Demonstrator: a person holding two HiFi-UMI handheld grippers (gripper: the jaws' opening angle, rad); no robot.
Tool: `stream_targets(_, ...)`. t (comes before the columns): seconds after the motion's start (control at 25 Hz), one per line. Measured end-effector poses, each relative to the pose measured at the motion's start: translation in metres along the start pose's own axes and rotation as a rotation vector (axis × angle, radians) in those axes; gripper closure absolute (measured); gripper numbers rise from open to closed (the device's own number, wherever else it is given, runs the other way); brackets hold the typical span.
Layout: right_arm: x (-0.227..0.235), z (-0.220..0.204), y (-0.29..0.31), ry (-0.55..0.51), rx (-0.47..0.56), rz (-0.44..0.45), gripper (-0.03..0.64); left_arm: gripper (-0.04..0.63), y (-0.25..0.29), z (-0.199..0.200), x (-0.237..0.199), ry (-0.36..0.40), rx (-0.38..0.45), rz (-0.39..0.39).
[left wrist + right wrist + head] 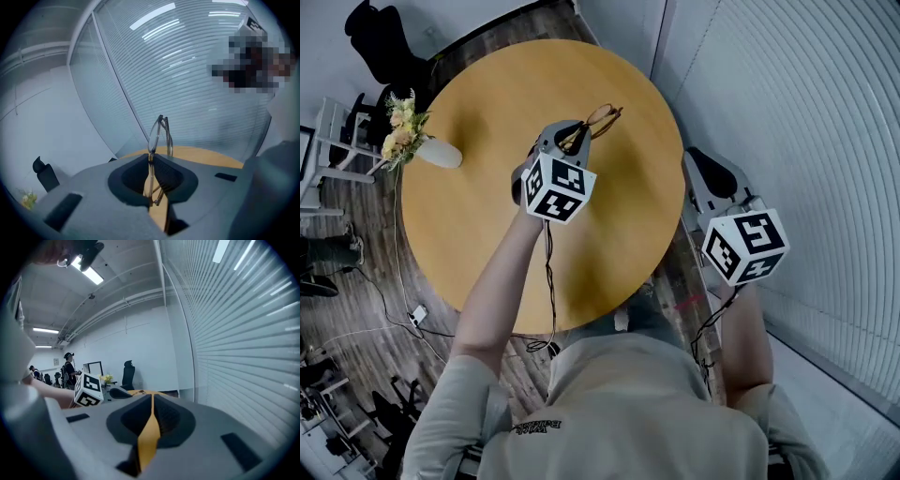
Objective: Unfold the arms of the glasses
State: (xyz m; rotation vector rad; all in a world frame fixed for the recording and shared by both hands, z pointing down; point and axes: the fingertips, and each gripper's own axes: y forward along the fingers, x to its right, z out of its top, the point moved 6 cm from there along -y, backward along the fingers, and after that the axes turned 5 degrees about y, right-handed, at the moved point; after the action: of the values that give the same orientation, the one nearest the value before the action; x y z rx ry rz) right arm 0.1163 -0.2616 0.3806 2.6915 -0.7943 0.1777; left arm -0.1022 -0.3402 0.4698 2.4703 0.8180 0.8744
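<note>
The left tool point(151, 164) pinches the light, breakable glasses point(159, 133); the closed, empty right tool point(152, 399) should gently take one thin arm.

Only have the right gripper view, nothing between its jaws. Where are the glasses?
Observer: In the left gripper. Its jaws are shut on the glasses, with the lenses sticking up past the tips.
Operator: On the table or in the air?
Observer: In the air. The head view shows them held above the round table.
Operator: Right gripper close to them?
Observer: No. The right gripper is off by the table's edge beside the blinds, apart from the glasses.
</note>
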Motion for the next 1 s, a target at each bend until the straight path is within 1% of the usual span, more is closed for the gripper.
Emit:
stream_targets(0.12, -0.01, 0.023, -0.015, -0.048, 0.019, 0.004, 0.58, 0.548, -0.029, 0.02, -0.004, -0.051, 0.051, 0.018)
stream_targets(0.28, -0.023, 0.056, -0.039, -0.082, 0.093, 0.021, 0.58, 0.548, -0.076, 0.049, -0.013, -0.138, 0.135, 0.064)
stream_targets(0.4, -0.036, 0.077, -0.06, -0.105, 0.147, 0.034, 0.58, 0.548, -0.118, 0.07, -0.018, -0.155, 0.197, 0.113)
stream_targets(0.52, -0.048, 0.094, -0.078, -0.14, 0.188, 0.056, 0.58, 0.548, -0.151, 0.087, -0.019, -0.169, 0.252, 0.143)
stream_targets(0.68, -0.063, 0.11, -0.099, -0.175, 0.239, 0.082, 0.58, 0.548, -0.187, 0.104, -0.011, -0.205, 0.331, 0.161)
stream_targets(0.92, -0.088, 0.134, -0.127, -0.222, 0.317, 0.13, 0.58, 0.548, -0.247, 0.127, -0.002, -0.237, 0.436, 0.189)
stream_targets(1.0, -0.096, 0.138, -0.134, -0.23, 0.337, 0.143, 0.58, 0.548, -0.271, 0.135, 0.001, -0.259, 0.486, 0.197)
